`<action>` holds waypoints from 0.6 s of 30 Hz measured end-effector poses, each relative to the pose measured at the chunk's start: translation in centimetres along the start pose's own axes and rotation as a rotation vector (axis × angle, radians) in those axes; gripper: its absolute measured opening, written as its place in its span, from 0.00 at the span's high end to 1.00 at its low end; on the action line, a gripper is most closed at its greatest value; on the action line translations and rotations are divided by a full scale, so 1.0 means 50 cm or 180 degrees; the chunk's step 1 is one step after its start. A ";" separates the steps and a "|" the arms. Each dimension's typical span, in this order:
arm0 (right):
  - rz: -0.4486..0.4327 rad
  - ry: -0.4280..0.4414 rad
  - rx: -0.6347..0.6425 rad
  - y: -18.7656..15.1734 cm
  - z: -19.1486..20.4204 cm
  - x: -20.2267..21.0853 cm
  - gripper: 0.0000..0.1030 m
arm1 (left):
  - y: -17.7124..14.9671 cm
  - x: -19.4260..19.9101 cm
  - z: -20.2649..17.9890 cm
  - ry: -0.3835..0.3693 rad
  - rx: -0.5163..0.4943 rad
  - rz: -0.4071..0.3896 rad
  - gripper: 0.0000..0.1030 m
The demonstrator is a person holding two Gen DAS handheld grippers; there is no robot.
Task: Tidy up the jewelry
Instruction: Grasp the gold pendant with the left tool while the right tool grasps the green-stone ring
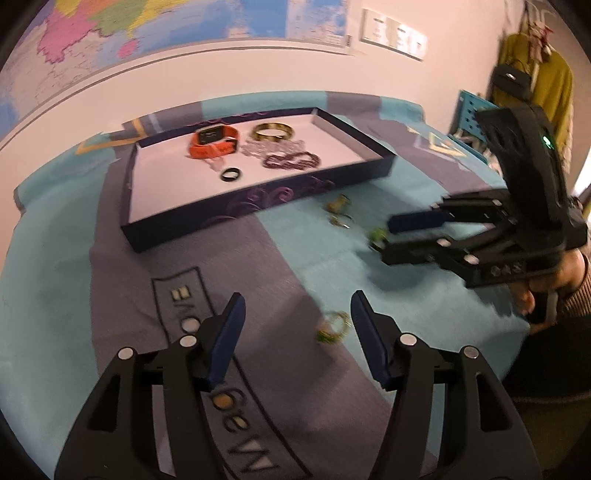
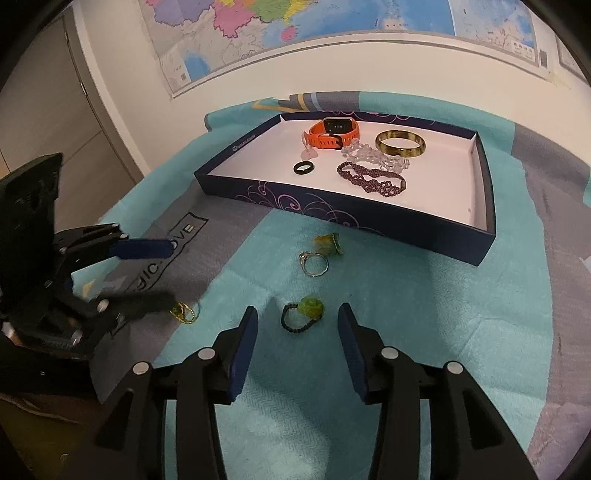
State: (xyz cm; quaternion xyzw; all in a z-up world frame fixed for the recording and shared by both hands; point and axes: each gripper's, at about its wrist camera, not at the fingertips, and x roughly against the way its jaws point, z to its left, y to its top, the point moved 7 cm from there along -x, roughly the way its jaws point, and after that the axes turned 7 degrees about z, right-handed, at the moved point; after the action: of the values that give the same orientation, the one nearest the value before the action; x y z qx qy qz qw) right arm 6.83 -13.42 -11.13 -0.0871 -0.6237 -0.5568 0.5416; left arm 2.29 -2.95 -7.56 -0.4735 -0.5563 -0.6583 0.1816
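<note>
A dark blue tray holds an orange watch, a gold bangle, clear beads, a purple bead bracelet and a black ring. On the cloth in front lie a yellow-green ring, a silver ring, a green-stone beaded ring and a gold chain piece. My right gripper is open around the green-stone ring, just above the cloth. My left gripper is open, the gold piece next to its right finger.
A teal and grey cloth covers the table. A wall with a map stands behind the tray. Clothes hang on a rack at the far right. Cabinets are on the left.
</note>
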 end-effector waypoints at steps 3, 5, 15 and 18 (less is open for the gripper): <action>-0.0013 -0.0071 0.0024 -0.002 0.005 -0.003 0.58 | -0.012 -0.007 -0.017 0.0008 -0.0066 0.0078 0.43; -0.0016 -0.0098 0.0050 -0.002 0.008 -0.004 0.57 | -0.016 -0.011 -0.022 0.0000 -0.0079 0.0110 0.45; -0.0019 -0.0203 0.0121 -0.004 0.020 -0.006 0.57 | -0.029 -0.027 -0.035 -0.0033 -0.0080 0.0226 0.74; -0.0020 -0.0201 0.0111 -0.003 0.021 -0.007 0.57 | -0.029 -0.027 -0.035 -0.0023 -0.0080 0.0229 0.83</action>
State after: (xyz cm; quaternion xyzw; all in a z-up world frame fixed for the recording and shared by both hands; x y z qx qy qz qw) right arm 6.24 -12.47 -11.25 -0.0932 -0.6505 -0.5445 0.5213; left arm 1.07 -4.46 -9.36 -0.4978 -0.5313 -0.6566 0.1971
